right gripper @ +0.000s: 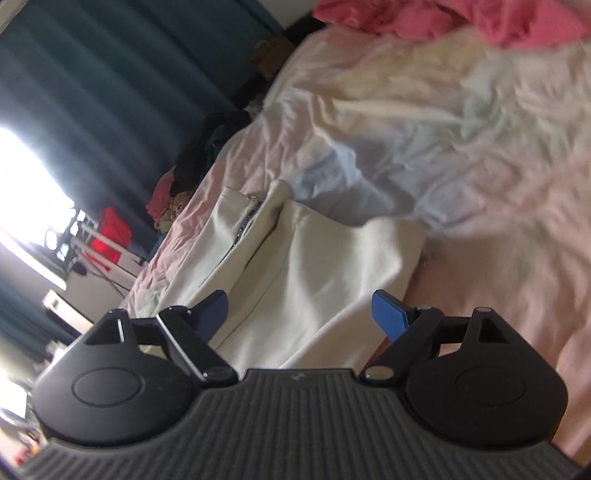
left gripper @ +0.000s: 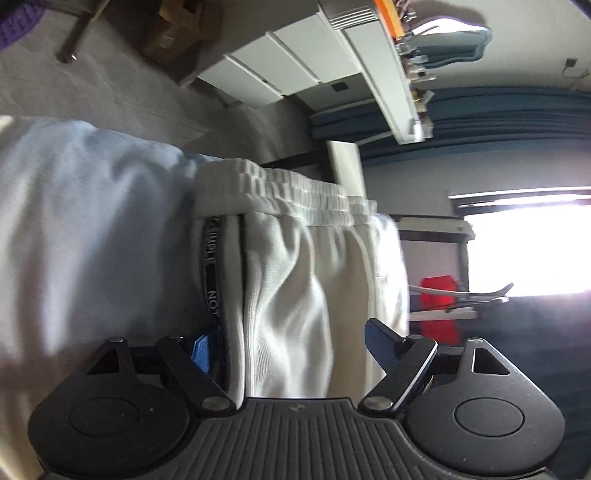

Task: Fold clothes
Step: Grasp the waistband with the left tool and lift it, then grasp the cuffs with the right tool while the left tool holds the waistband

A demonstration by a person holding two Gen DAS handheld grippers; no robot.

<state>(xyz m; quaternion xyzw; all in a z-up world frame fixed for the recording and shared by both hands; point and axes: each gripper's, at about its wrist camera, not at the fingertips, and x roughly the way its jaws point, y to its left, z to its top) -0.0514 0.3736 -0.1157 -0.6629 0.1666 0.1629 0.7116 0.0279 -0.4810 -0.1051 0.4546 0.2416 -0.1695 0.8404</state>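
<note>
Hidden, cropped and blurred areas

Left pad is partly hidden behind the trousers; stripe lettering is partly unreadable. Pink cloth is cut off at the top edge; the bedsheet is motion-blurred.

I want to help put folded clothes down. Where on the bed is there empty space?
Bare pink sheet lies right of the cream trousers. It is crowded at the far end, where a pink garment sits, and along the bed's left edge, beside the dark clothes pile.

Pink-sheeted bed, cream trousers, pink garment
</note>
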